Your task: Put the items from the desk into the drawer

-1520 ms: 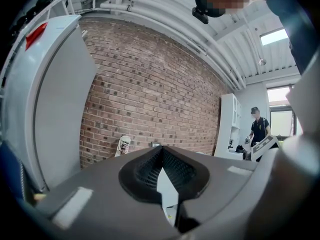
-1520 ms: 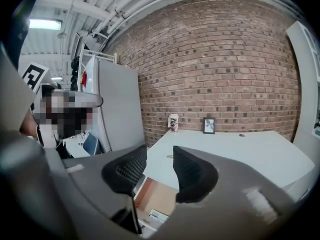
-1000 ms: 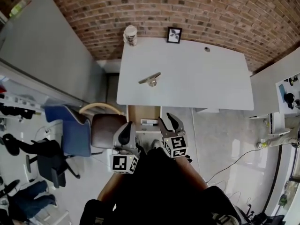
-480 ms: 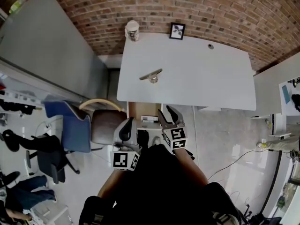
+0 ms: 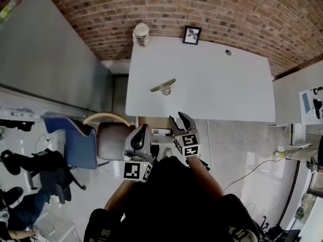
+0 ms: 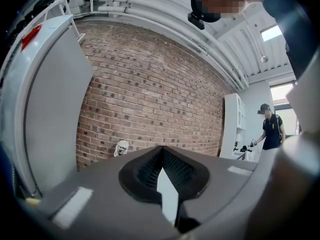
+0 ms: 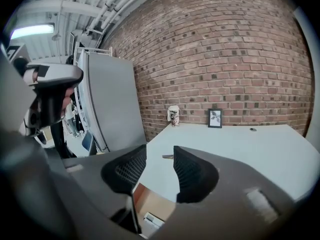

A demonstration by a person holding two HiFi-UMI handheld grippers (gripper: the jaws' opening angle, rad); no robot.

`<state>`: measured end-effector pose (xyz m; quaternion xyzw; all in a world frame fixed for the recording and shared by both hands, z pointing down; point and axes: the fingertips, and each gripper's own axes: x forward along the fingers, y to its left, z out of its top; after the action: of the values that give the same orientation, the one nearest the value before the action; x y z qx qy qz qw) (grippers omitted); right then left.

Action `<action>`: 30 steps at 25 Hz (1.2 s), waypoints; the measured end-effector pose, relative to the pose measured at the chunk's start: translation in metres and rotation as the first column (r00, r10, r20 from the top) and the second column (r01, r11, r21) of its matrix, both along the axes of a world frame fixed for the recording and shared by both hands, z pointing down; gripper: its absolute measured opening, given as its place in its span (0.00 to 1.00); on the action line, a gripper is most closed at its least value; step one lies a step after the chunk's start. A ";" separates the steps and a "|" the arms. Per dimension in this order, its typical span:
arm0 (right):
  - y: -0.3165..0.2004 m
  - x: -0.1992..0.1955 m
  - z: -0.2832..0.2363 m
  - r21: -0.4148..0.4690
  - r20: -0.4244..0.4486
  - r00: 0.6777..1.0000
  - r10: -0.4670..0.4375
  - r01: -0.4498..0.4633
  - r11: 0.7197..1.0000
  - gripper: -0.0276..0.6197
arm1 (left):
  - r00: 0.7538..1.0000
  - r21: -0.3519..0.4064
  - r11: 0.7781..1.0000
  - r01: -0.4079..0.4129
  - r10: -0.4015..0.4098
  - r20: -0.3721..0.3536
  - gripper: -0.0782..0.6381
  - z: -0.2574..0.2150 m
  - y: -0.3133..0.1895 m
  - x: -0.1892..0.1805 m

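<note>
So the left gripper [image 6: 162, 147] is pinched closed, ribbed black pads meeting at the tips with nothing in them. The right gripper [image 7: 160, 158] has its jaws partly apart, also empty. Both hang over the open drawer [image 5: 151, 122], brownish wood inside, with a small white box [image 5: 161, 132] lying in it. On the smooth white desk [image 5: 217, 89] there's a flat metal item [image 5: 162, 86] on a roundish base near the front left. A printed paper cup [image 5: 141, 34] and a black picture frame [image 5: 192, 35] sit back by the brick wall.
</note>
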<state>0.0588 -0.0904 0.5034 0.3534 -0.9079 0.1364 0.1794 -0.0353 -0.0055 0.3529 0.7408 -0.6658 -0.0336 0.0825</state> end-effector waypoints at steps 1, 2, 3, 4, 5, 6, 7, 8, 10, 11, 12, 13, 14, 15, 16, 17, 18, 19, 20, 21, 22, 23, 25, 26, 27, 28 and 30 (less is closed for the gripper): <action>-0.005 -0.003 0.003 -0.006 -0.006 1.000 0.002 -0.002 1.000 0.31 | 1.000 -0.004 1.000 -0.005 0.005 -0.002 0.14 0.001 -0.006 -0.003; -0.011 -0.007 0.007 -0.012 -0.013 1.000 0.005 -0.005 1.000 0.31 | 1.000 -0.008 1.000 -0.009 0.009 -0.005 0.14 0.002 -0.011 -0.007; -0.016 -0.010 0.011 -0.019 -0.018 1.000 0.007 -0.008 1.000 0.31 | 1.000 -0.012 1.000 -0.013 0.013 -0.008 0.14 0.003 -0.017 -0.011; -0.022 -0.013 0.015 -0.026 -0.024 1.000 0.010 -0.011 1.000 0.31 | 1.000 -0.015 1.000 -0.016 0.016 -0.011 0.14 0.004 -0.023 -0.015; -0.027 -0.016 0.020 -0.034 -0.031 0.999 0.013 -0.014 0.999 0.31 | 1.000 -0.018 1.000 -0.018 0.018 -0.015 0.14 0.006 -0.028 -0.019; -0.032 -0.018 0.026 -0.043 -0.039 0.999 0.014 -0.016 0.999 0.31 | 1.000 -0.023 1.000 -0.021 0.020 -0.018 0.14 0.008 -0.033 -0.022; -0.036 -0.020 0.032 -0.052 -0.048 0.999 0.015 -0.018 0.998 0.31 | 1.000 -0.028 0.999 -0.023 0.022 -0.021 0.14 0.010 -0.038 -0.026; -0.040 -0.022 0.038 -0.063 -0.058 0.998 0.015 -0.019 0.998 0.32 | 0.999 -0.033 0.999 -0.025 0.024 -0.024 0.14 0.012 -0.043 -0.029; -0.049 -0.028 0.052 -0.087 -0.077 0.997 0.012 -0.019 0.996 0.33 | 0.999 -0.043 0.999 -0.029 0.028 -0.030 0.14 0.016 -0.053 -0.035; -0.054 -0.031 0.058 -0.099 -0.084 0.996 0.011 -0.020 0.995 0.33 | 0.999 -0.047 0.998 -0.030 0.029 -0.032 0.14 0.017 -0.059 -0.039; -0.060 -0.034 0.065 -0.111 -0.090 0.996 0.012 -0.022 0.994 0.33 | 0.999 -0.049 0.998 -0.031 0.029 -0.034 0.14 0.019 -0.065 -0.044; -0.066 -0.037 0.071 -0.122 -0.096 0.995 0.013 -0.025 0.992 0.33 | 0.999 -0.052 0.998 -0.030 0.029 -0.035 0.14 0.020 -0.071 -0.047; -0.071 -0.039 0.078 -0.134 -0.104 0.994 0.015 -0.029 0.991 0.33 | 0.999 -0.056 0.998 -0.030 0.028 -0.037 0.14 0.021 -0.076 -0.050; -0.076 -0.040 0.085 -0.145 -0.114 0.993 0.017 -0.033 0.989 0.33 | 0.999 -0.061 0.998 -0.030 0.028 -0.040 0.14 0.022 -0.080 -0.053; -0.080 -0.041 0.092 -0.156 -0.126 0.992 0.017 -0.037 0.987 0.33 | 0.999 -0.065 0.997 -0.031 0.028 -0.043 0.14 0.024 -0.084 -0.055; -0.084 -0.042 0.099 -0.166 -0.140 0.990 0.017 -0.040 0.985 0.33 | 0.999 -0.069 0.997 -0.031 0.028 -0.046 0.14 0.025 -0.088 -0.057; -0.087 -0.043 0.107 -0.177 -0.153 0.988 0.015 -0.042 0.983 0.34 | 0.998 -0.073 0.997 -0.031 0.028 -0.049 0.14 0.026 -0.090 -0.060; -0.091 -0.044 0.114 -0.188 -0.165 0.986 0.013 -0.044 0.981 0.34 | 0.998 -0.078 0.996 -0.031 0.027 -0.051 0.14 0.028 -0.093 -0.062; -0.095 -0.046 0.120 -0.199 -0.174 0.985 0.010 -0.046 0.979 0.34 | 0.998 -0.083 0.996 -0.029 0.025 -0.053 0.14 0.029 -0.096 -0.065; -0.099 -0.047 0.126 -0.212 -0.181 0.983 0.009 -0.048 0.976 0.35 | 0.998 -0.089 0.996 -0.027 0.022 -0.056 0.14 0.031 -0.098 -0.069; -0.102 -0.049 0.132 -0.224 -0.187 0.982 0.008 -0.050 0.973 0.36 | 0.998 -0.096 0.995 -0.023 0.017 -0.059 0.14 0.034 -0.100 -0.072; -0.106 -0.050 0.137 -0.234 -0.193 0.981 0.008 -0.054 0.971 0.37 | 0.998 -0.105 0.994 -0.020 0.013 -0.063 0.14 0.036 -0.102 -0.075; -0.112 -0.052 0.148 -0.251 -0.208 0.978 0.008 -0.061 0.966 0.39 | 0.998 -0.115 0.993 -0.014 0.006 -0.068 0.14 0.040 -0.106 -0.081; -0.116 -0.053 0.154 -0.258 -0.216 0.976 0.007 -0.064 0.964 0.40 | 0.998 -0.115 0.993 -0.012 0.004 -0.069 0.14 0.042 -0.109 -0.083; -0.120 -0.054 0.160 -0.266 -0.225 0.974 0.005 -0.067 0.962 0.40 | 0.997 -0.116 0.993 -0.010 0.002 -0.071 0.14 0.044 -0.111 -0.085; -0.123 -0.055 0.166 -0.273 -0.234 0.972 0.004 -0.069 0.960 0.41 | 0.997 -0.120 0.993 -0.008 -0.001 -0.076 0.14 0.046 -0.113 -0.087; -0.131 -0.057 0.177 -0.277 -0.250 0.968 0.005 -0.076 0.958 0.43 | 0.996 -0.135 0.991 -0.004 -0.008 -0.087 0.14 0.053 -0.116 -0.091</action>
<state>0.0014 -0.2212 0.6799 0.3568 -0.8419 0.2244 0.3369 -0.1264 -0.1214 0.4058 0.7305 -0.6632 -0.0212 0.1614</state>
